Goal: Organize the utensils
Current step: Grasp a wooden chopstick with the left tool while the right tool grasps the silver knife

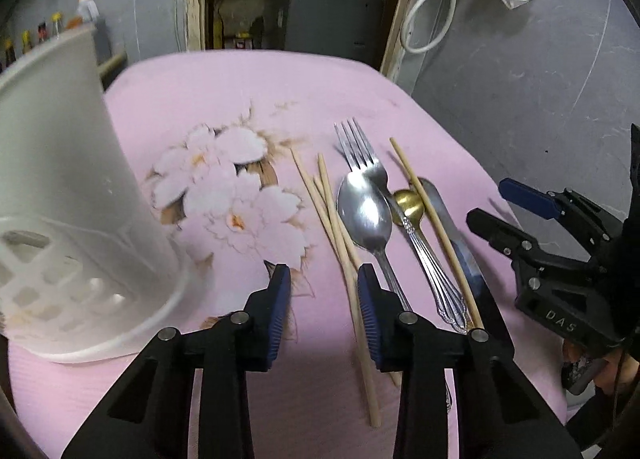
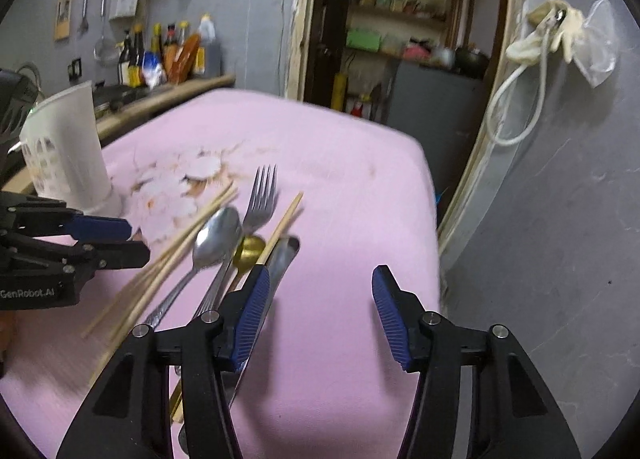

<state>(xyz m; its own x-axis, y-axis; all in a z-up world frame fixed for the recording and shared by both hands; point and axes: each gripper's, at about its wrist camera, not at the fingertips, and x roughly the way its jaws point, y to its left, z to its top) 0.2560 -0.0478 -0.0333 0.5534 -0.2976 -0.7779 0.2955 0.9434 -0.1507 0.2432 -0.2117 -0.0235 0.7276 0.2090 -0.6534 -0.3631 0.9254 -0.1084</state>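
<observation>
While nothing is yet gripped, judged to be the approach before the first pickup. Both grippers poised over a pink floral cloth [image 1: 360, 91] on the tabletop, with the utensils lying loose in a cluster on the cloth, right of the flower print: several wooden chopsticks [image 1: 340, 235], a large steel spoon [image 1: 366, 215], a fork [image 1: 360, 151] partly under it, a small gold spoon [image 1: 408, 201] and a dark-handled knife [image 1: 472, 271], crossed by one more chopstick [image 1: 436, 227]. Handles overlapping, so no piece lying fully clear of its neighbours.

Left gripper [image 1: 324, 307] with fingers [image 1: 280, 299] parted to a narrow gap, only bare cloth between them, the right finger just beside the chopstick bundle and the spoon handle. Right gripper [image 2: 320, 315] with fingers [image 2: 252, 311] spread wider, again nothing between them, the left finger hanging over the knife.

White plastic utensil holder [image 1: 68, 163] upright on the cloth to the left of the flower print, well apart from the cluster; slotted walls visible, contents not discernible.

Next move, as a judgement: singling out one piece, probably a chopstick or the spoon handle for the left, the knife for the right; straddling it, closing, lifting clear without dragging the crossed pieces, then carrying it to the holder. Risk of pinching two chopsticks at once, or of nudging the pile.
</observation>
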